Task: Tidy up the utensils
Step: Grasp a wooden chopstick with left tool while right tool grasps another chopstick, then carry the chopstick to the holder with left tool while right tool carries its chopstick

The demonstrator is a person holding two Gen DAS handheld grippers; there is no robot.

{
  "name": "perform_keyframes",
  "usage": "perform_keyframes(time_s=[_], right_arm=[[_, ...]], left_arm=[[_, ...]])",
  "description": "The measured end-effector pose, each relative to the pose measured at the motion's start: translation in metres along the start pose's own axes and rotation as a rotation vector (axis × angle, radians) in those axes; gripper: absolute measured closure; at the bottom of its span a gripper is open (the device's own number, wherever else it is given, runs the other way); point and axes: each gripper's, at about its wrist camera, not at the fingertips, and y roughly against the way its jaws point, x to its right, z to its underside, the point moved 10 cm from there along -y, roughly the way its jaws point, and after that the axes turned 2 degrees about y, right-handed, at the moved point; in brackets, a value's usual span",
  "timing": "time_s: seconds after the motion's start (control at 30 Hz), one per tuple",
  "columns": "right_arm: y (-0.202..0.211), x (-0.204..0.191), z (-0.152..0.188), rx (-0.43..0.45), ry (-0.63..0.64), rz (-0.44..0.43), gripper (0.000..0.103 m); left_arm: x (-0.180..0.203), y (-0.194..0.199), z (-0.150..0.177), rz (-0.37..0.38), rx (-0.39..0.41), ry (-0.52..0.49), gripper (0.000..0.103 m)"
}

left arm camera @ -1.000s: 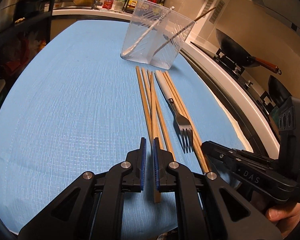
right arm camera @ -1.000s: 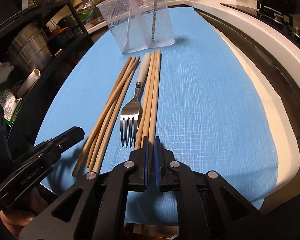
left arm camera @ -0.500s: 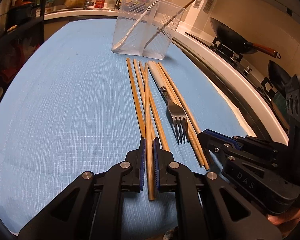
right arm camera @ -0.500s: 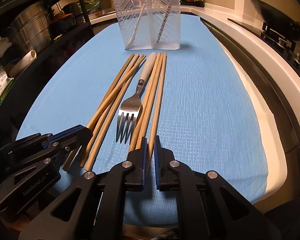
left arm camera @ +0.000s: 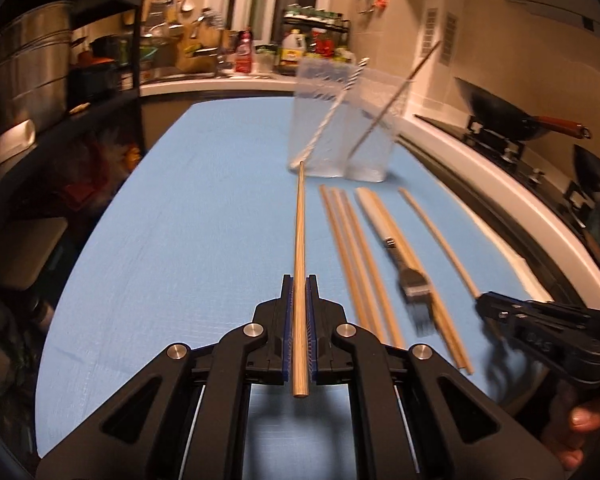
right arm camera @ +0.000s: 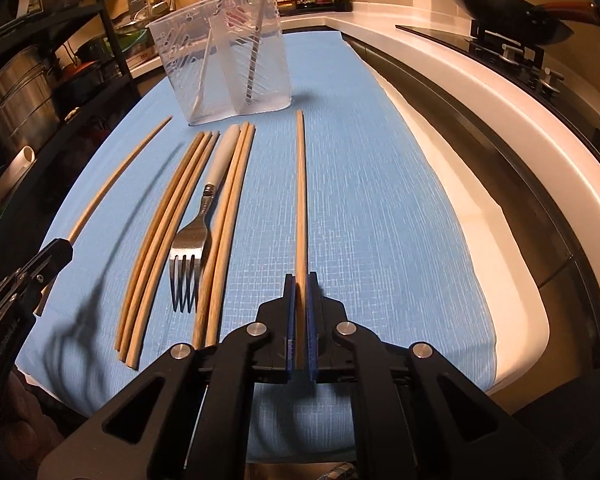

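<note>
Each gripper, left gripper [left arm camera: 299, 292] and right gripper [right arm camera: 300, 292], pinches one slim round wooden chopstick [left arm camera: 300, 232]. More chopsticks [right arm camera: 168, 216] flank a steel fork [right arm camera: 192, 240] on woven blue cloth [right arm camera: 372, 200].

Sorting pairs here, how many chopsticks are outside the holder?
7 chopsticks: one in the left gripper, one in the right gripper, three left of the fork, two right of it. Holder may hide more.

The left gripper [left arm camera: 299, 300] points forward and a bit down; its blue pads [left arm camera: 286, 312] are squeezed tight on one chopstick [left arm camera: 300, 232]; the right gripper [right arm camera: 300, 300] tips down too, its pads [right arm camera: 311, 312] pinching another chopstick [right arm camera: 301, 200]; fingers [left arm camera: 584, 428] show behind the right gripper.
</note>
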Motion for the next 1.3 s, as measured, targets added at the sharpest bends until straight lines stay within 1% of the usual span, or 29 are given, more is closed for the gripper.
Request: perform_keyframes(time_s=[0.07, 0.13, 0.23, 0.37, 0.53, 0.7, 0.93, 0.97, 1.13, 1.3], right_arm=[[0.0, -0.002, -0.001, 0.005, 0.007, 0.01, 0.096], [0.001, -0.003, -0.001, 0.011, 0.013, 0.017, 0.096], [0.001, -0.002, 0.0, 0.015, 0.016, 0.02, 0.094], [0.002, -0.003, 0.001, 0.02, 0.023, 0.028, 0.094], [0.003, -0.009, 0.001, 0.034, 0.064, 0.054, 0.088], [0.002, -0.01, 0.001, 0.051, 0.081, 0.077, 0.088], [0.002, -0.016, -0.001, 0.097, 0.13, 0.141, 0.088], [0.002, -0.017, -0.001, 0.101, 0.132, 0.143, 0.09], [0.0, -0.02, -0.003, 0.112, 0.138, 0.135, 0.096], [0.0, -0.019, -0.004, 0.118, 0.132, 0.133, 0.096]], left_arm=[[-0.009, -0.006, 0.003, -0.032, -0.009, 0.001, 0.097], [-0.013, -0.013, 0.007, -0.045, -0.027, 0.009, 0.097], [-0.02, -0.02, 0.012, -0.084, -0.042, -0.005, 0.097], [-0.021, -0.022, 0.013, -0.099, -0.046, -0.021, 0.097], [-0.022, -0.022, 0.012, -0.094, -0.049, -0.015, 0.096], [-0.022, -0.022, 0.013, -0.096, -0.048, -0.019, 0.096], [-0.02, -0.022, 0.014, -0.092, -0.049, -0.011, 0.096], [-0.02, -0.022, 0.014, -0.091, -0.049, -0.011, 0.096], [-0.019, -0.022, 0.015, -0.085, -0.049, -0.014, 0.096], [-0.02, -0.021, 0.016, -0.075, -0.051, -0.003, 0.096]])
